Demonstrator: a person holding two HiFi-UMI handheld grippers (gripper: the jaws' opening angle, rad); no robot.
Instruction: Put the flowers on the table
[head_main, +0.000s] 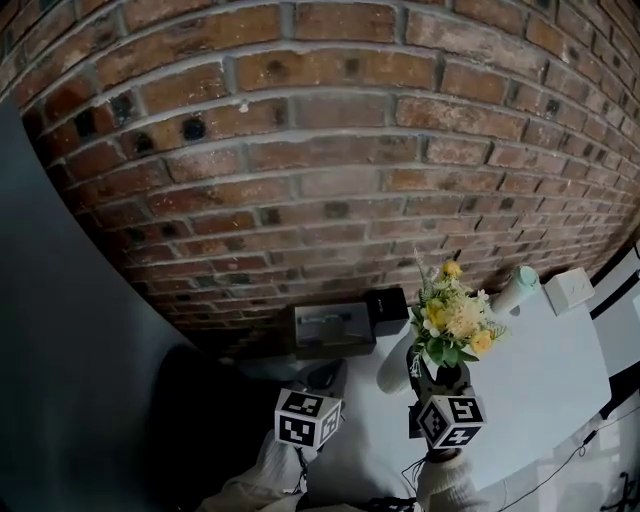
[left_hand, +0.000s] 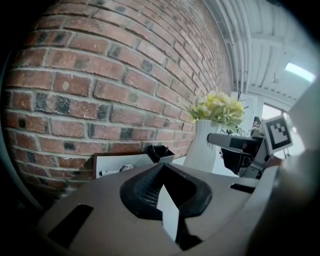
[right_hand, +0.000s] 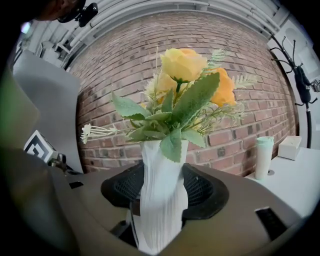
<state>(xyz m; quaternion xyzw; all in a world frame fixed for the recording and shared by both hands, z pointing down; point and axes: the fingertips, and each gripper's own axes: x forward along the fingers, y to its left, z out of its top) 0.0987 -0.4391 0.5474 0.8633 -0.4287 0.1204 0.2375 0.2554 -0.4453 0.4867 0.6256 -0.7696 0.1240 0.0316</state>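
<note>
A bunch of yellow and orange flowers (head_main: 455, 320) (right_hand: 185, 85) stands in a white ribbed vase (right_hand: 160, 200). My right gripper (head_main: 440, 375) (right_hand: 160, 192) is shut on the vase's body, one black pad on each side. The vase is over the left end of the white table (head_main: 540, 370); whether its base touches the top is hidden. My left gripper (head_main: 322, 378) (left_hand: 165, 195) sits just left of the table, jaws together with nothing between them. The left gripper view shows the vase (left_hand: 205, 147), flowers (left_hand: 220, 107) and right gripper (left_hand: 240, 145) to its right.
A brick wall (head_main: 320, 150) runs close behind. A grey box (head_main: 333, 328) and a small black container (head_main: 385, 305) lie against it, left of the table. A mint-green cylinder (head_main: 517, 288) and a white box (head_main: 568, 290) stand at the table's far end.
</note>
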